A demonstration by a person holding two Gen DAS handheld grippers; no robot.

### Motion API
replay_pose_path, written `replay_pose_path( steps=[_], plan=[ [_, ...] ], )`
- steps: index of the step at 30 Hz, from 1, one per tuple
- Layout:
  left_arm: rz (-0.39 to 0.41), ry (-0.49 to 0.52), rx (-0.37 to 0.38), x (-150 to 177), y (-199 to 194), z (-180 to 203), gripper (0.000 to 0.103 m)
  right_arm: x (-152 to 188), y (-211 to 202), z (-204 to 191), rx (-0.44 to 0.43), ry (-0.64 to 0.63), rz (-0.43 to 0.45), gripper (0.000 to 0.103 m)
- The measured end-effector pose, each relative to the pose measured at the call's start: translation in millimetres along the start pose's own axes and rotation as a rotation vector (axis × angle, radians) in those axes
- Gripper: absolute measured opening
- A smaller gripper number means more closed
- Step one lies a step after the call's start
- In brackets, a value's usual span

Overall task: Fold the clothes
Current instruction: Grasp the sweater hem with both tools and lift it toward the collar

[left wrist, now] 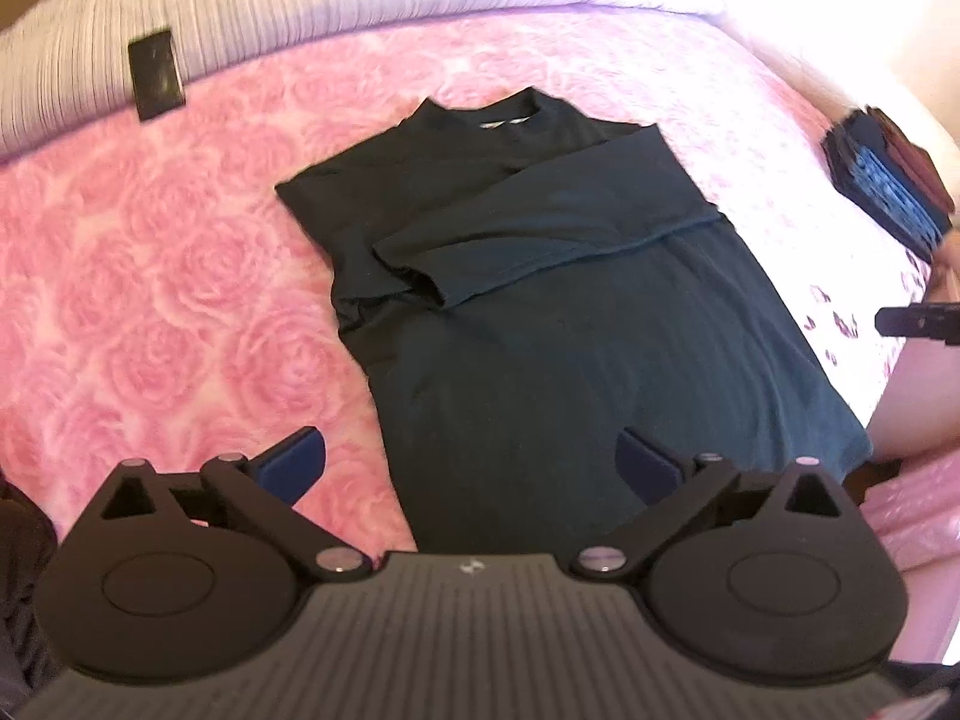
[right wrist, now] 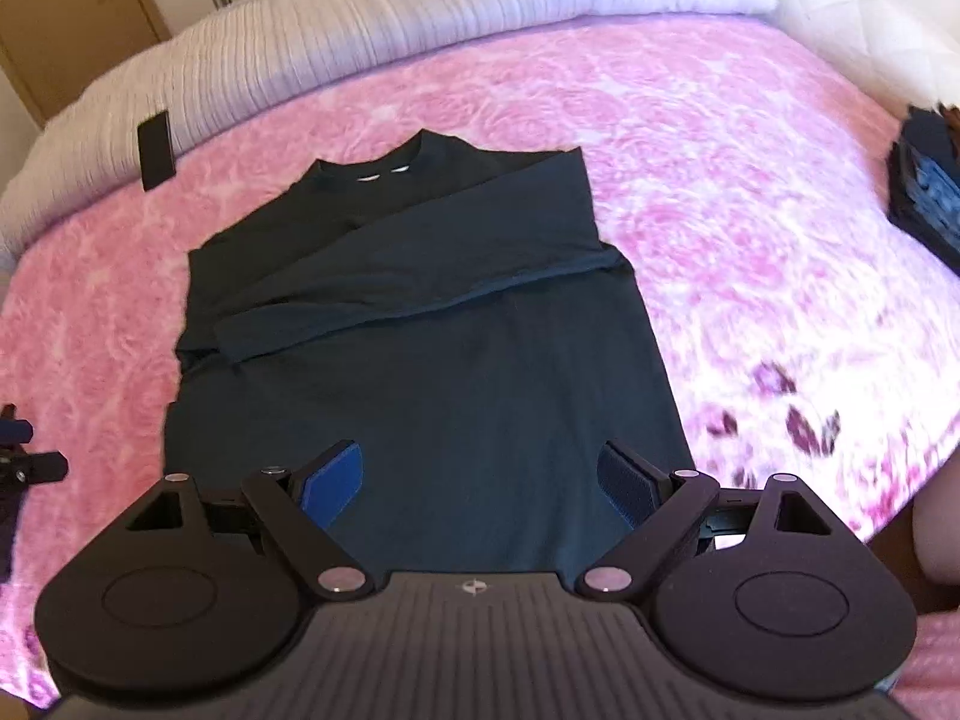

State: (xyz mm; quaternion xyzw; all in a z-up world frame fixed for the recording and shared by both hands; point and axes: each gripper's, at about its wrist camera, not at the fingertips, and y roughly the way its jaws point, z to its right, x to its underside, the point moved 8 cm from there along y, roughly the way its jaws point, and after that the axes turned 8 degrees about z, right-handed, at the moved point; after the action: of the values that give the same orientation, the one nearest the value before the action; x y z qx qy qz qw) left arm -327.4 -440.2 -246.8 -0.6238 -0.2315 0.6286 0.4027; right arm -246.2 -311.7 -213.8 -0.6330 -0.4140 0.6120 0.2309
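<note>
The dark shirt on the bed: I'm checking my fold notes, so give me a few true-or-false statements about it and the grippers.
1. The dark shirt lies on a pink blanket. True.
2. A sleeve is folded across the shirt's chest. True.
3. The left gripper is shut on the shirt's hem. False: its jaws stand open, holding nothing.
4. The right gripper is open. True.
5. The shirt's collar points toward the grippers. False: the collar is at the far end, the hem nearest.
</note>
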Motion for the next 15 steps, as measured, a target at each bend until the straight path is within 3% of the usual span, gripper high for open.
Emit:
replay_pose_path(
  steps=[5,10,15],
  plan=[
    [0.031,0.289,0.027,55,-11,39,0.101,28,-27,1,-0.034,-0.081,0.029,0.088],
    [0.058,0.578,0.055,112,-20,78,0.093,96,-38,-9,-0.063,-0.28,0.025,0.088],
    [0.007,0.845,0.066,195,24,115,0.068,169,-25,-10,-0.071,-0.326,-0.003,0.088]
  ],
)
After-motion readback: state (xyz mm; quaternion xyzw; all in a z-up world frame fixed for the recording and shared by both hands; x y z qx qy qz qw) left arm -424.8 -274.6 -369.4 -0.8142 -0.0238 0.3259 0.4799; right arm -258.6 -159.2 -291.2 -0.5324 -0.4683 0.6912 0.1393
